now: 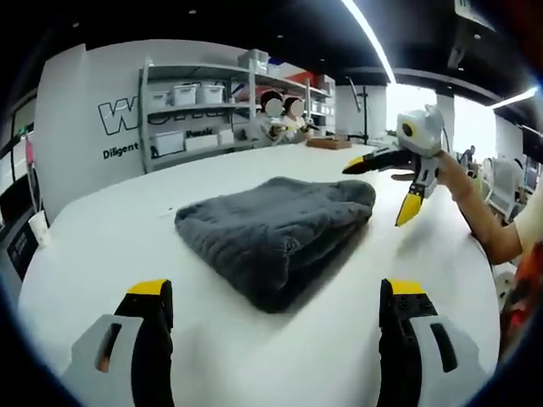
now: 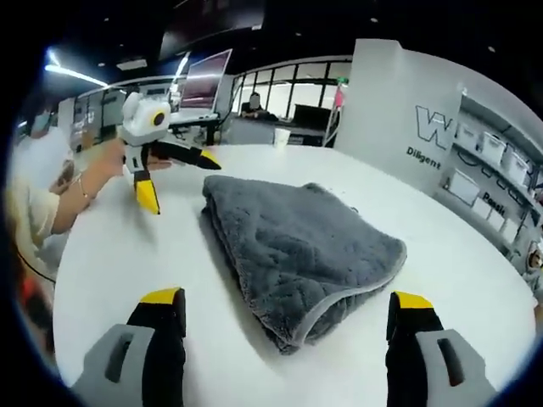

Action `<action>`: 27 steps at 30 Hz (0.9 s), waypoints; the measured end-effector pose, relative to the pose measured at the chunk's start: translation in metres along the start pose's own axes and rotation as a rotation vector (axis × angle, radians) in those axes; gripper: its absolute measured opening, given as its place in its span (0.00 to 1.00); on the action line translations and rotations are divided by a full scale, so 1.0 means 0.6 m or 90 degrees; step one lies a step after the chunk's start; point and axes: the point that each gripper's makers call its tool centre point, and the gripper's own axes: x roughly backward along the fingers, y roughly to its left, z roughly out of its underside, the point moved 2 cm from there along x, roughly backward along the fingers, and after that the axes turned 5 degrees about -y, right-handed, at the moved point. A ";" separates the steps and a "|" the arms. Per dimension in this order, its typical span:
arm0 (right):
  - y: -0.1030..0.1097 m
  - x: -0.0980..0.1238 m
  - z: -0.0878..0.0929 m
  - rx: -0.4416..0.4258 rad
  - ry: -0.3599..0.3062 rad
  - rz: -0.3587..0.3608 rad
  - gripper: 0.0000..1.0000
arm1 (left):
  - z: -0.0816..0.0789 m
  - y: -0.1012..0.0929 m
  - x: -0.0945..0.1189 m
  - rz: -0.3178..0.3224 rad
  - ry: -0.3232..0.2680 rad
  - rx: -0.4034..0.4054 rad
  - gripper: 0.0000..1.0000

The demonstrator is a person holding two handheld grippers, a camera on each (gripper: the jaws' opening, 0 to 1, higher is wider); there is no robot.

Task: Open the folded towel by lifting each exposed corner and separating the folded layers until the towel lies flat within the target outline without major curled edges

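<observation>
The gray towel [image 1: 280,233] lies folded on the tabletop [image 1: 110,246]. Both tongs, left [image 1: 276,309] and right [image 2: 288,318], gape wide, empty; better pinch only the top corner layer.

A broad white table [image 1: 110,229] [image 2: 127,246] was seen, its surface plain and matte, with a rounded edge. One dark grey towel [image 1: 276,229] [image 2: 297,246] was laid directly on it, folded into a thick stack of layers. In the right gripper view, a paler trimmed edge was shown along the towel's nearest corner, and the folded layers were seen stacked along the side. A soft shadow was cast on the table just beside the towel. Bare white surface was left all round the towel, which was placed well apart from the table's edge.
</observation>
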 end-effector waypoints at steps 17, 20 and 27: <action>0.016 0.002 0.030 0.009 0.055 -0.039 0.99 | -0.067 -0.069 -0.055 0.022 0.000 -0.083 0.95; 0.014 0.009 0.026 0.005 0.042 -0.034 0.99 | -0.078 -0.084 -0.068 0.030 -0.006 -0.087 0.92; 0.010 0.018 0.015 0.000 0.020 -0.032 0.99 | -0.082 -0.116 -0.106 0.025 0.014 -0.118 0.87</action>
